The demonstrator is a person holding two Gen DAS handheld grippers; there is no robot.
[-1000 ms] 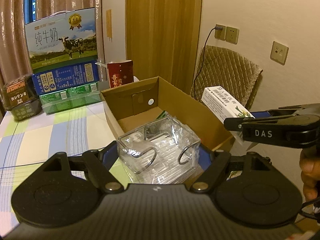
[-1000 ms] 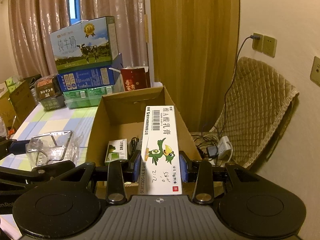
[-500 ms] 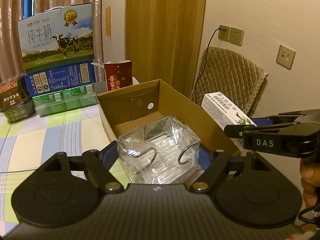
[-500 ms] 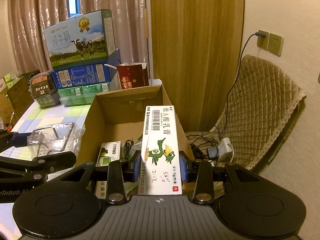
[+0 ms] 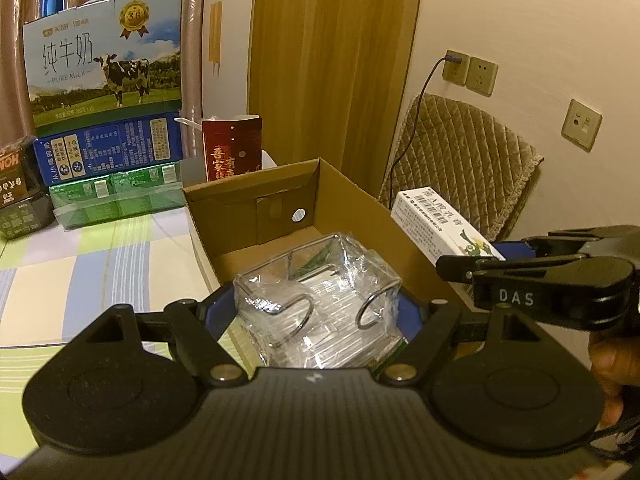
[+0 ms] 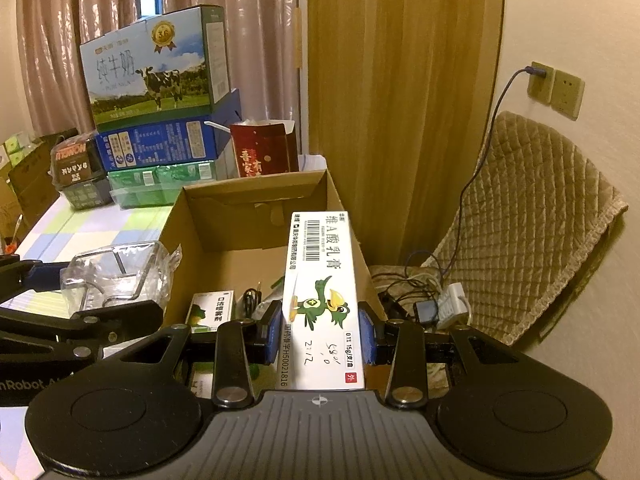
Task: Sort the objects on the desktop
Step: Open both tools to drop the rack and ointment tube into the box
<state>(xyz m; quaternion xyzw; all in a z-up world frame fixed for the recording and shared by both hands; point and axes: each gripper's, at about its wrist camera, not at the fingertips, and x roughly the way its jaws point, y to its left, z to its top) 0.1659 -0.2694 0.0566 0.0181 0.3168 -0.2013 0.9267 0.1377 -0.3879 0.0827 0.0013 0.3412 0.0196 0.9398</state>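
Note:
My left gripper (image 5: pixel 316 312) is shut on a clear plastic packet with metal rings (image 5: pixel 320 296) and holds it above the near end of an open cardboard box (image 5: pixel 344 196). My right gripper (image 6: pixel 320 328) is shut on a long white ointment box with a green bird (image 6: pixel 320 280), held over the box's right wall (image 6: pixel 360 256). The left gripper and its packet (image 6: pixel 116 276) show at the left of the right wrist view. The ointment box (image 5: pixel 436 224) and right gripper show at the right of the left wrist view. A green-white medicine box (image 6: pixel 210 312) and a black cable lie inside the cardboard box.
Stacked milk cartons (image 5: pixel 104 60), green packs (image 5: pixel 116 196), a dark snack pack (image 5: pixel 16 184) and a red box (image 5: pixel 232 148) stand at the back of the checked tablecloth (image 5: pixel 80 264). A padded chair (image 6: pixel 528 216), wall sockets (image 5: pixel 472 70) and a charger on the floor (image 6: pixel 448 304) are to the right.
Both grippers have moved forward and a little right toward the cardboard box with their loads still held. The box and the cartons behind it look nearer.

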